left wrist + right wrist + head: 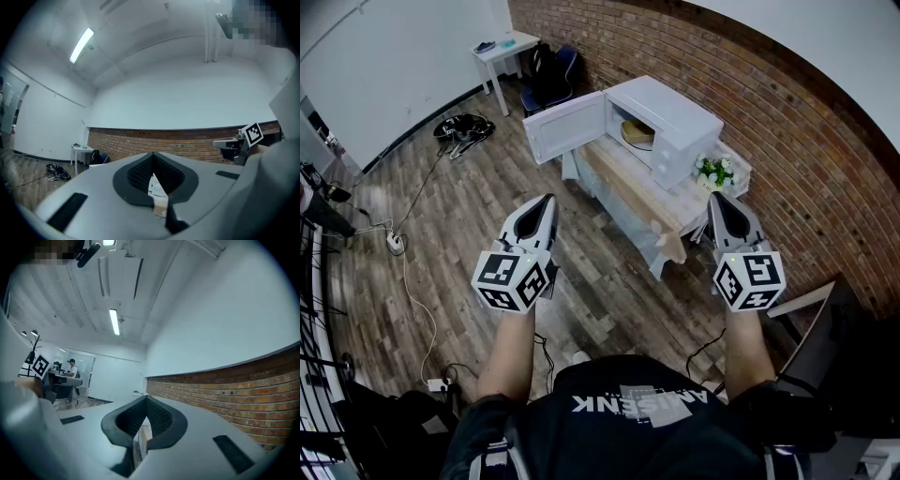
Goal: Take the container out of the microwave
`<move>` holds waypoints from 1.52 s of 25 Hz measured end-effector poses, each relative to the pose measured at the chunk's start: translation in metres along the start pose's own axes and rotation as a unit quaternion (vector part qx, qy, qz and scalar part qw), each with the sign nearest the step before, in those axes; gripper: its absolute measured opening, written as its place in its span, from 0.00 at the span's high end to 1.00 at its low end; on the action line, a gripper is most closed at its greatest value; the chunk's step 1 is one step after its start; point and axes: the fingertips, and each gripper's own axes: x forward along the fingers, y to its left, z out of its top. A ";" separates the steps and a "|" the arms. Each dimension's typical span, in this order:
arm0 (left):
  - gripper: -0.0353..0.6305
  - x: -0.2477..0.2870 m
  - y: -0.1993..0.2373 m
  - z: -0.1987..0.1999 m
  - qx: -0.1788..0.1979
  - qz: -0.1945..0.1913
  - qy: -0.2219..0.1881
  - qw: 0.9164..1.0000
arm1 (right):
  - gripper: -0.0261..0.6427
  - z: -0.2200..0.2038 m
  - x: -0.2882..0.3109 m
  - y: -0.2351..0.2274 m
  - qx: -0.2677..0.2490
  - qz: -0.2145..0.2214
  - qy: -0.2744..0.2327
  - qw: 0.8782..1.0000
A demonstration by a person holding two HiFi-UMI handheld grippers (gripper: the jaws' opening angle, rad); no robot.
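A white microwave (675,120) stands on a low white and wood table (630,192) by the brick wall, its door (565,127) swung wide to the left. Inside it lies a tan container (637,133). Both grippers are held level above the floor, well short of the microwave. My left gripper (549,201) points at the table's near side, jaws together and empty; in the left gripper view its tips (153,155) meet. My right gripper (715,199), at the table's right end, is shut on nothing as well, and its tips (146,399) touch.
A pot of white flowers (715,172) stands right of the microwave. At the back are a small white table (504,47) and a dark chair (551,75). Cables (464,127) and a power strip (394,244) lie on the wooden floor. A person (71,369) sits far off.
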 end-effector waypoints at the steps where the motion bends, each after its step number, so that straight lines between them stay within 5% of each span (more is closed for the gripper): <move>1: 0.93 0.001 0.001 0.001 0.008 0.002 0.001 1.000 | 0.90 0.000 0.001 0.001 0.000 0.001 0.000 1.000; 8: 0.93 -0.001 0.011 0.004 0.005 0.012 0.005 1.000 | 0.90 0.007 0.006 0.007 -0.035 -0.015 -0.004 0.999; 13: 0.93 -0.006 0.019 0.008 0.001 0.015 -0.004 1.000 | 0.90 0.011 0.012 0.009 -0.012 -0.015 -0.011 1.000; 19: 0.93 -0.010 0.027 0.009 0.030 0.021 0.004 0.999 | 0.90 0.019 0.014 0.022 -0.032 -0.025 -0.036 0.999; 26: 0.93 -0.019 0.056 0.005 0.009 0.026 0.005 1.000 | 0.90 0.017 0.030 0.055 -0.037 -0.006 -0.026 0.999; 38: 0.93 -0.046 0.094 0.002 0.028 -0.019 0.024 0.999 | 0.90 0.018 0.046 0.117 -0.045 -0.004 -0.021 0.999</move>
